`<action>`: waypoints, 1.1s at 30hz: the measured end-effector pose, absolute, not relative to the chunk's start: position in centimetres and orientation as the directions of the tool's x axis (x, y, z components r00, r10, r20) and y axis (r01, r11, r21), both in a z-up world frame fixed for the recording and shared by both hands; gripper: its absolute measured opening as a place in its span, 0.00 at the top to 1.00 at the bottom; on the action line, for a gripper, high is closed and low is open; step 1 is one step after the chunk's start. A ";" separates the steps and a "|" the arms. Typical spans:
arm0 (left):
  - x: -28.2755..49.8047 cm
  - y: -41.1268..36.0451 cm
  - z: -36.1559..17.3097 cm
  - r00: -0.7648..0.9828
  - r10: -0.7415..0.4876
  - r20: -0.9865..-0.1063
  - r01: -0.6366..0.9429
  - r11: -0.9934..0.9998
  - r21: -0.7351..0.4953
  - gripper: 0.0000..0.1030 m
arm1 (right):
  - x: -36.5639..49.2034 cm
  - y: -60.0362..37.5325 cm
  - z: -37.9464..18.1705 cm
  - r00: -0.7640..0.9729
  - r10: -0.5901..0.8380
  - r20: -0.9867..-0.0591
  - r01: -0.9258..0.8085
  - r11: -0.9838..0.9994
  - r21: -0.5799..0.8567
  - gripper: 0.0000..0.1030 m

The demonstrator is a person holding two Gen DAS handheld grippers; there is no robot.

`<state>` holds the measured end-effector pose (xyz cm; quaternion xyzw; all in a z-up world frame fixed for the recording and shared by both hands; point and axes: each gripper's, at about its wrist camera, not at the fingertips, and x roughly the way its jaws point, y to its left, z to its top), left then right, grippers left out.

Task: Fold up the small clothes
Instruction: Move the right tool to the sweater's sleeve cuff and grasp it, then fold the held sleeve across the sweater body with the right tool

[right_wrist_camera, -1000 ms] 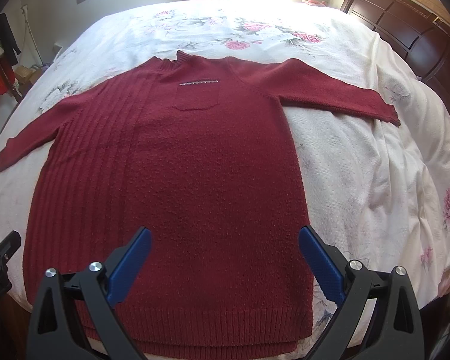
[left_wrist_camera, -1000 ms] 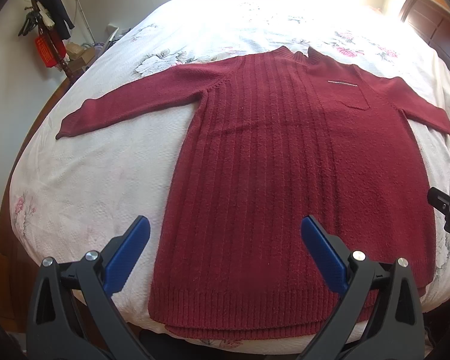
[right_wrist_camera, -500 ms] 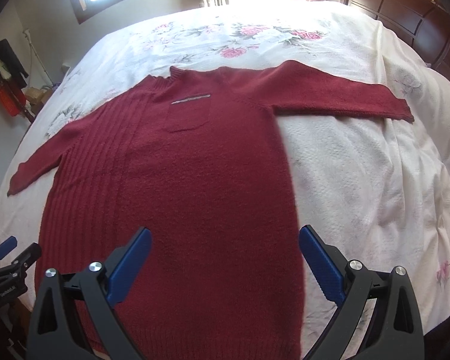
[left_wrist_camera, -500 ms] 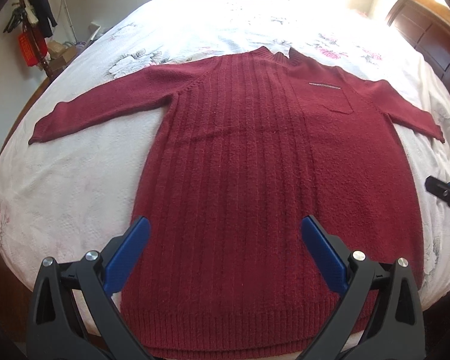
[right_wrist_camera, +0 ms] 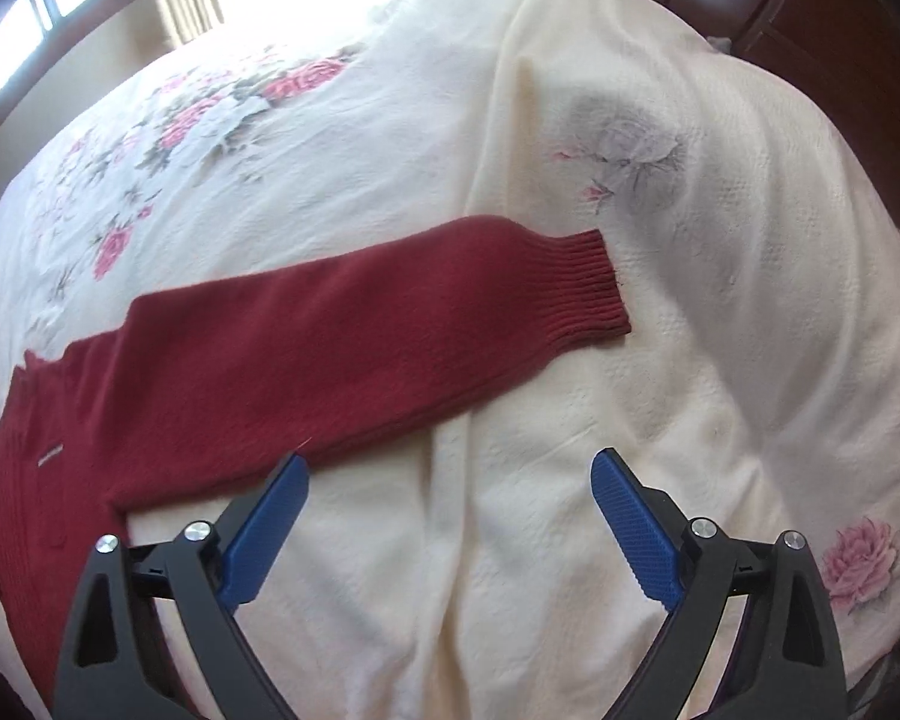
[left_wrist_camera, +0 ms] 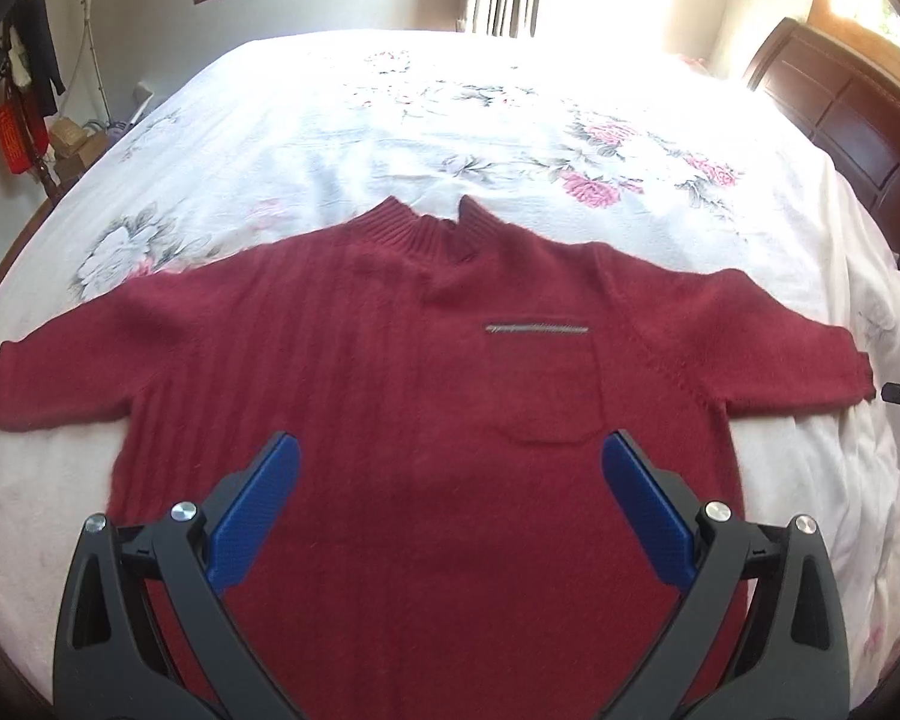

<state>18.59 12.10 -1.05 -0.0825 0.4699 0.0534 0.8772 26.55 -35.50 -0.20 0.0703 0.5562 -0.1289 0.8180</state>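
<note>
floral bed point(left_wrist_camera: 510, 120) | one red sweater point(left_wrist_camera: 390, 390) flat | left claw point(left_wrist_camera: 450, 456), right claw point(right_wrist_camera: 450, 474): two, both wide, empty

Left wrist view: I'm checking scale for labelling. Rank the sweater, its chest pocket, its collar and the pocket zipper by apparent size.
1. Sweater, far the largest.
2. Chest pocket.
3. Collar, though it lies farther from the camera, so its rank against the pocket is unsure.
4. Zipper, a thin strip.
</note>
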 end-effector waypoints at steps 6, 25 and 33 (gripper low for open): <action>22.7 7.9 -2.6 0.564 0.016 -0.825 -0.147 0.986 -0.081 0.03 | 31.1 -41.9 -4.4 0.305 -0.100 -0.947 0.334 0.943 0.008 0.17; 23.9 7.7 -6.2 0.523 0.085 -0.848 -0.167 0.986 -0.004 0.03 | 31.6 -47.9 -7.7 0.402 0.066 -0.913 0.355 0.908 0.222 0.94; 21.9 11.9 -5.0 0.520 0.111 -0.847 -0.206 0.978 0.002 0.03 | 28.8 -43.2 -1.4 0.508 0.142 -0.850 0.203 0.939 0.278 0.94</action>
